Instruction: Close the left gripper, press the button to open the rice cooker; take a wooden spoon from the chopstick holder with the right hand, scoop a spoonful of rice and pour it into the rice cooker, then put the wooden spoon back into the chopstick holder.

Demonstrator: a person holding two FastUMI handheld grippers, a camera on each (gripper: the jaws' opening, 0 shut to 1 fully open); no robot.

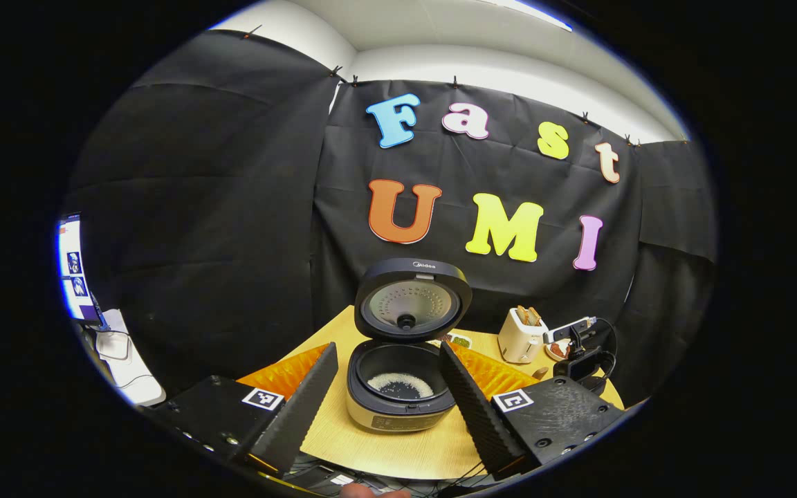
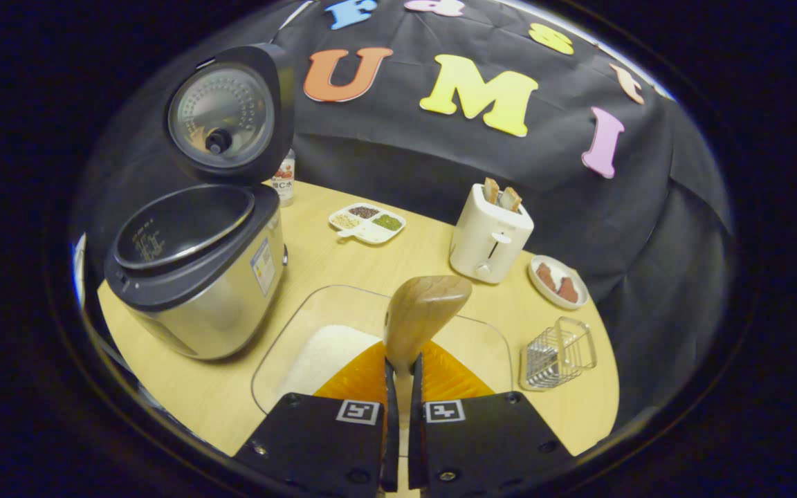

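Above rice container (image 2: 315, 304), right claw (image 2: 402, 370) gripping wooden spoon (image 2: 423, 311); left claw (image 1: 388, 377) open

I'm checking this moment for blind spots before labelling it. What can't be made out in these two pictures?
- Right gripper view: the wooden spoon faces away, so whether its bowl holds rice is hidden; its handle is buried between the right tongs.
- Right gripper view: the rice cooker rim hides the pot floor.
- Right gripper view: the glass rice dish near edge is covered by the tongs.
- Left gripper view: the cooker's front panel is too small to read.
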